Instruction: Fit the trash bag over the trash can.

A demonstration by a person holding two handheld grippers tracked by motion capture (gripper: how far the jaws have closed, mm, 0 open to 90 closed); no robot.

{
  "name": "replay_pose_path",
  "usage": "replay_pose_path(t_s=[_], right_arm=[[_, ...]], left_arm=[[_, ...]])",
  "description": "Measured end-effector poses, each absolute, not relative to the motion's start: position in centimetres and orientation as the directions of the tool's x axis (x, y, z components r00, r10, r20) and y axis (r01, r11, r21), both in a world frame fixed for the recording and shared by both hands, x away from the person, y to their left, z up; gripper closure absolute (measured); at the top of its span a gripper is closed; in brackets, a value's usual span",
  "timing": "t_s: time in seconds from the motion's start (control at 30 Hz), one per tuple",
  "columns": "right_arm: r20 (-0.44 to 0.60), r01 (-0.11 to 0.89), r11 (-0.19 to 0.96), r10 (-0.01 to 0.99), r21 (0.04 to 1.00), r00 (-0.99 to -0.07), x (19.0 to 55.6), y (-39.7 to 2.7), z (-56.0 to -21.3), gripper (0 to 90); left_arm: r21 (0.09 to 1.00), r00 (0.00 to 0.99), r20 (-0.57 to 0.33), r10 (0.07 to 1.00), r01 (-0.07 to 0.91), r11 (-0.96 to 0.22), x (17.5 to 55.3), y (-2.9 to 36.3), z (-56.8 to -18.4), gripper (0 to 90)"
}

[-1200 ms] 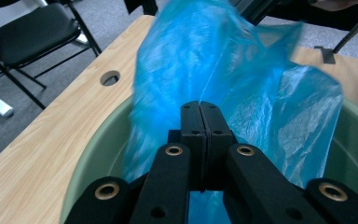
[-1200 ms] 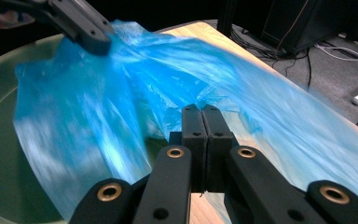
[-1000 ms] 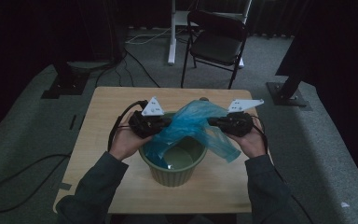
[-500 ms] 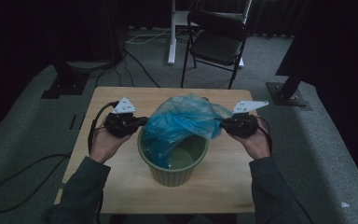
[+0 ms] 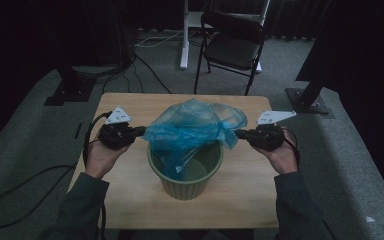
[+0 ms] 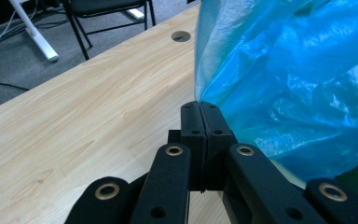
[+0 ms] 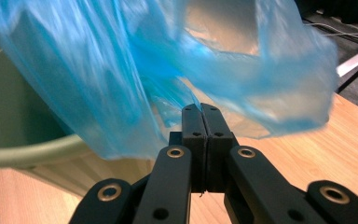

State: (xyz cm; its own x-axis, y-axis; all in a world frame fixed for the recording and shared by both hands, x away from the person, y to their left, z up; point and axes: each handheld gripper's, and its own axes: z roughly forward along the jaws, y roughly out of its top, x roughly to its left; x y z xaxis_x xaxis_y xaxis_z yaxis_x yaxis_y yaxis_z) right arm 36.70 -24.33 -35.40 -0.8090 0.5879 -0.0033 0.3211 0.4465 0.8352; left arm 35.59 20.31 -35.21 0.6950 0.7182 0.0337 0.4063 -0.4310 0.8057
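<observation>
A thin blue plastic bag (image 5: 190, 130) is stretched over a green bin (image 5: 186, 182) in the middle of the wooden table (image 5: 130, 190). Its lower part hangs into the bin's mouth. My left gripper (image 5: 142, 132) is shut on the bag's left edge (image 6: 200, 95), jaws pressed together. On the other side my right gripper (image 5: 238, 134) is shut on the bag's right edge (image 7: 191, 100). The bag (image 6: 293, 84) billows between the two hands, and the bin's rim (image 7: 23, 154) shows at the left of the right gripper view.
A black folding chair (image 5: 232, 47) stands on the carpet beyond the table's far edge, beside a white stand leg (image 5: 184, 35). Black stand bases (image 5: 67, 92) sit at the left and right of the table. A cable hole (image 6: 181, 36) marks the tabletop's far part.
My left hand has drawn outward to the left, pulling the bag wider across the bin. The right hand has shifted slightly right. The bag has spread from a bunched shape into a stretched one.
</observation>
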Motion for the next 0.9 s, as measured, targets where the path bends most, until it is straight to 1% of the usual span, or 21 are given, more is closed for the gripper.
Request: replay_pose_path(t_s=[0.47, 0.67, 0.73, 0.83, 0.9], right_arm=[[0.007, 0.344, 0.453, 0.597, 0.822, -0.802, 35.6, -26.2, -36.1, 89.7], [0.025, 0.333, 0.464, 0.552, 0.821, -0.833, 34.8, -26.1, -36.6, 89.4], [0.027, 0.328, 0.478, 0.535, 0.815, -0.845, 34.6, -25.8, -36.8, 85.2], [0.021, 0.312, 0.48, 0.518, 0.82, -0.855, 34.4, -25.4, -36.8, 73.0], [0.016, 0.299, 0.461, 0.524, 0.836, -0.852, 34.3, -25.3, -36.5, 68.0]], left_arm=[[0.802, 0.673, 0.011, 0.74, 0.436, -0.408, 35.1, 21.8, -36.2, 89.2], [0.805, 0.698, -0.002, 0.716, 0.425, -0.413, 34.2, 21.5, -36.7, 88.9], [0.806, 0.709, -0.007, 0.705, 0.421, -0.415, 33.9, 21.3, -36.9, 88.3], [0.807, 0.722, -0.003, 0.692, 0.411, -0.425, 33.5, 21.0, -37.2, 86.6], [0.807, 0.726, -0.001, 0.688, 0.407, -0.428, 33.2, 21.0, -37.2, 84.0]])
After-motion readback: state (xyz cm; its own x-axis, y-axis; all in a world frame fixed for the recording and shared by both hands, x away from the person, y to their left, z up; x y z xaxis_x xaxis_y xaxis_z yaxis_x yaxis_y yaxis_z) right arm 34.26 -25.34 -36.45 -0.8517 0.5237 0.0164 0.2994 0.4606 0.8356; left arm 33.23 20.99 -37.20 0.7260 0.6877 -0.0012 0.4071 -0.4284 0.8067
